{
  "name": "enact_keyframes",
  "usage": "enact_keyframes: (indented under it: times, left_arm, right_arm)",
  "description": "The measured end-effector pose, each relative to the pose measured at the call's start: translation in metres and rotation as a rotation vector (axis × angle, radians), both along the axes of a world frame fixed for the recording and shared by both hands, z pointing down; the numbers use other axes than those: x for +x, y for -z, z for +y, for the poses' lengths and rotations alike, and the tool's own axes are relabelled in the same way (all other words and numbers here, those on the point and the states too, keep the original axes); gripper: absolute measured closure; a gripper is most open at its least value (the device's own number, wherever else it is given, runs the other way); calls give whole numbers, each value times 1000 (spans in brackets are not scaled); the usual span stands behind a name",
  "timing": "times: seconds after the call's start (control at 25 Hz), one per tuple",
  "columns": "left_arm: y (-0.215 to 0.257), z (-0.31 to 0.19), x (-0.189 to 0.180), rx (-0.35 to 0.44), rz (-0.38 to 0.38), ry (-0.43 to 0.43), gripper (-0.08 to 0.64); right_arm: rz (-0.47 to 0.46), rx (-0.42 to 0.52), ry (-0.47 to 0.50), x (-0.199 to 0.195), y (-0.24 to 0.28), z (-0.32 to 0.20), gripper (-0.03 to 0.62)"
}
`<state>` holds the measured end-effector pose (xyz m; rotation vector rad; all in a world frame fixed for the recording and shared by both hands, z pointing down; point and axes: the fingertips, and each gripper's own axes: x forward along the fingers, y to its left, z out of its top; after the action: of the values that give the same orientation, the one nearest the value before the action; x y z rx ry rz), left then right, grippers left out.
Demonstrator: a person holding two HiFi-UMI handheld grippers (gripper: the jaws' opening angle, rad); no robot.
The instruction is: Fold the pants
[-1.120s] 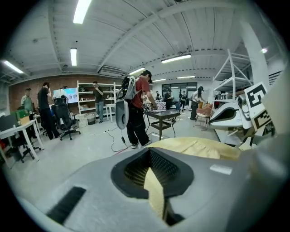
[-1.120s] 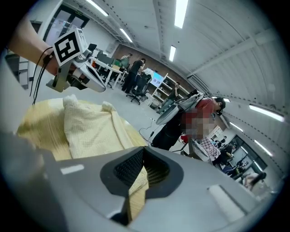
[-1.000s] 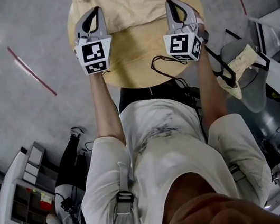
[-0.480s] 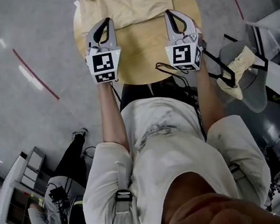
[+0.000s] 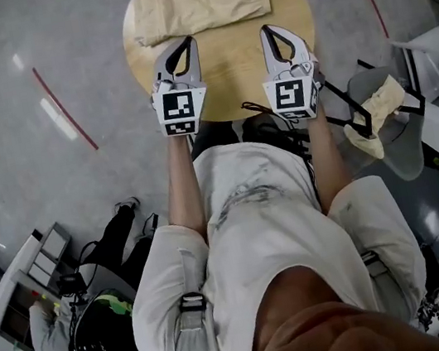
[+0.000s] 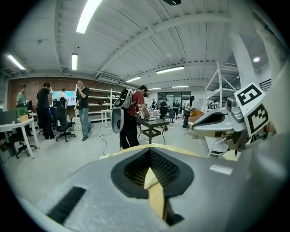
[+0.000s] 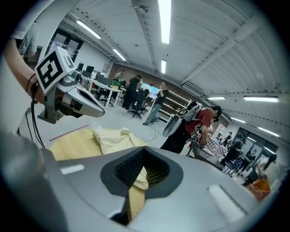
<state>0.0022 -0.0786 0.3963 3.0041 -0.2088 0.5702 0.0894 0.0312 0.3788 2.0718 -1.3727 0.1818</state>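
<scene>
Pants (image 5: 201,1) lie folded at the far side of the table (image 5: 231,76). Left tool (image 5: 184,44) and right tool (image 5: 268,32) are both pressed together, empty, over the near edge. For any further fold, I'd pinch both near corners evenly and carry them across level.

Grey glossy floor (image 5: 5,149), red line (image 5: 65,109), ceiling striplights (image 6: 88,16).

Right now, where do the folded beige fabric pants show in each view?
Head view: folded beige fabric pants at top centre, far side of the round wooden table.
Left gripper view: mostly hidden behind the left claw; at most a pale sliver in its opening.
Right gripper view: left of centre, on the table.
Shared landmark: that table, in all three.
</scene>
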Motion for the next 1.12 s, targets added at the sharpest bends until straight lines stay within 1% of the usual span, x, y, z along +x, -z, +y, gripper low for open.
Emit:
enact_keyframes:
  times: [0.24,0.44,0.6,0.8,0.96,1.12]
  left_arm:
    - [21,40,-16,16,24,10,552]
    - [45,105,-28,28,58,34,552]
    - [53,149,-37,32,73,47,552]
    - [58,202,-42,74,70,47,552]
    - [62,236,-44,77,77,57,552]
    - [69,257,-39,78,90,65,552]
  right_arm:
    - [-11,42,36,-17,15,23,584]
    - [-4,85,81,-30,35,78,583]
    - [-14,125,95,-37,44,115,584]
    - [-13,163,120,-42,54,160,584]
    - [-6,179,137,-42,63,192,584]
    - [7,188,142,-35,72,218,584]
